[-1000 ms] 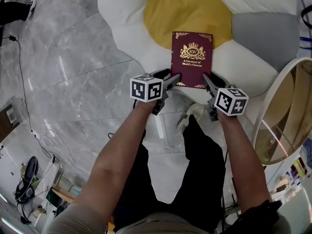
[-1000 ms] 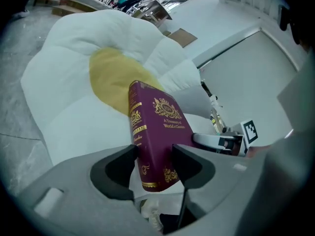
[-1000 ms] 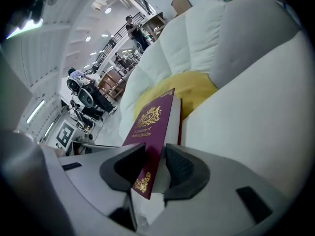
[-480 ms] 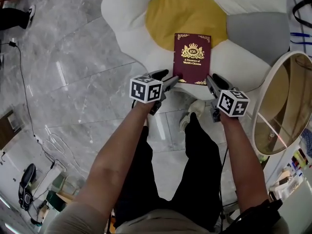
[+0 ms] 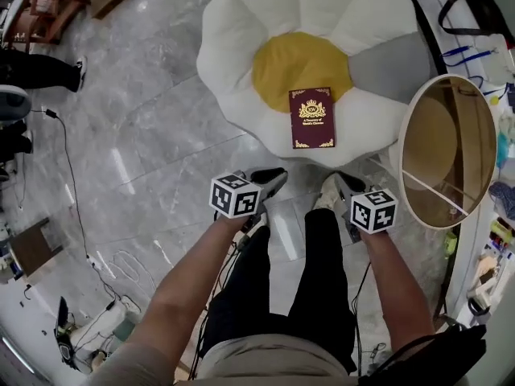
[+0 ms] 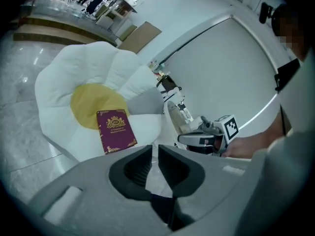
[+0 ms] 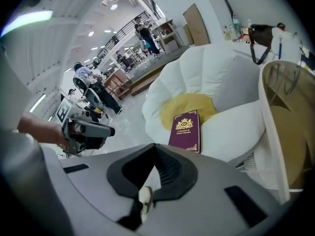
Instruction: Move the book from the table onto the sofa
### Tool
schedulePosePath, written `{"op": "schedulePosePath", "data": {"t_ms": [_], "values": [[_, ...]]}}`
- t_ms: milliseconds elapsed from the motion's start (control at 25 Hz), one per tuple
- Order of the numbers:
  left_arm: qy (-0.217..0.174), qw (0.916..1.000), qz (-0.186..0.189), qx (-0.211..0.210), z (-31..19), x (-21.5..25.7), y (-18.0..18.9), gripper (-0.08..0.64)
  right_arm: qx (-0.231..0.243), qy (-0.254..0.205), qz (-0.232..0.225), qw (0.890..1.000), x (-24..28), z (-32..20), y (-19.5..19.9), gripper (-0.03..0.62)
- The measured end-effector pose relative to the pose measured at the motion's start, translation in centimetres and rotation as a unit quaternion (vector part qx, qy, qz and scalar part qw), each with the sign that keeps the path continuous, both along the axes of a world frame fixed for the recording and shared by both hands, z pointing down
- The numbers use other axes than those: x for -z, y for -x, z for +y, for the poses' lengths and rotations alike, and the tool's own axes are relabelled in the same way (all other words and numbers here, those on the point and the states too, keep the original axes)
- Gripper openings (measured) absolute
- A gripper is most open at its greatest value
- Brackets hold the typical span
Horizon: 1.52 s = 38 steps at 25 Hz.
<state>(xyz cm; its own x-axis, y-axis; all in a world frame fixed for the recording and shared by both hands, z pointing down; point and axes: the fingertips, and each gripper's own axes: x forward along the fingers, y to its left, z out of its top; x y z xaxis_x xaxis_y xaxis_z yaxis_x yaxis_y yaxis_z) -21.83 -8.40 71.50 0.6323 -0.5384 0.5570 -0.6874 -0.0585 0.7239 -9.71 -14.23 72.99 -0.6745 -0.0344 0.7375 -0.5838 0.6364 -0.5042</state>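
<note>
The maroon book [image 5: 311, 117] with gold print lies flat on the flower-shaped sofa [image 5: 241, 71], half on its yellow centre, half on a white petal. Nothing touches it. Both grippers hang well short of it, over the floor and above the person's feet. My left gripper [image 5: 272, 178] is closing, with a narrow slit left between its jaws [image 6: 155, 149] and nothing in it. My right gripper [image 5: 341, 185] is shut and empty [image 7: 155, 149]. Both gripper views show the book [image 6: 116, 130] [image 7: 185, 130] ahead and below, on the sofa [image 6: 59, 82] [image 7: 206, 68].
A round white-rimmed table [image 5: 447, 147] stands right of the sofa, close to my right gripper. A grey petal [image 5: 386, 63] adjoins it. A black bag [image 5: 475, 6] lies at the far right. Cables [image 5: 72, 175] trail over the marble floor at left. People stand in the distance.
Both grippers drew back from the book's near edge and rose away from it. Their jaws went from spread to closed. The book stayed on the sofa.
</note>
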Motion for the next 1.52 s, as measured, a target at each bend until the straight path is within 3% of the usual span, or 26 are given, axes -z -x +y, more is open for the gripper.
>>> {"op": "schedulePosePath", "data": {"t_ms": [80, 280, 480, 640, 800, 1000, 1200, 1520], "values": [[-0.009, 0.9999, 0.012, -0.007, 1.3, 4.3, -0.4, 0.015, 0.002, -0.012, -0.007, 1.000, 3.8, 2.0, -0.2, 0.012], [-0.053, 0.9962, 0.039, -0.056, 4.7, 15.0, -1.9, 0.008, -0.010, -0.055, -0.018, 0.998, 12.9, 6.1, -0.9, 0.012], [-0.103, 0.9901, 0.008, -0.094, 8.1, 23.8, -2.4, 0.008, -0.021, -0.087, -0.041, 0.995, 21.9, 9.7, -1.3, 0.012], [-0.157, 0.9787, -0.009, -0.132, 10.2, 30.5, -3.0, 0.008, -0.010, -0.129, -0.051, 0.990, 28.2, 12.0, -0.6, 0.012], [-0.190, 0.9698, -0.009, -0.153, 14.1, 36.6, -3.4, 0.008, 0.015, -0.144, -0.061, 0.988, 33.3, 16.6, 0.7, 0.012], [-0.220, 0.9589, -0.029, -0.177, 18.5, 41.3, -3.4, 0.008, 0.045, -0.173, -0.062, 0.982, 38.1, 21.7, 1.1, 0.012], [-0.259, 0.9453, -0.062, -0.188, 20.4, 44.0, -3.0, 0.008, 0.039, -0.196, -0.069, 0.977, 41.0, 23.7, 1.5, 0.012], [-0.273, 0.9443, -0.063, -0.173, 21.9, 45.1, -2.1, 0.008, 0.062, -0.225, -0.064, 0.970, 42.6, 24.8, 2.5, 0.012]]}}
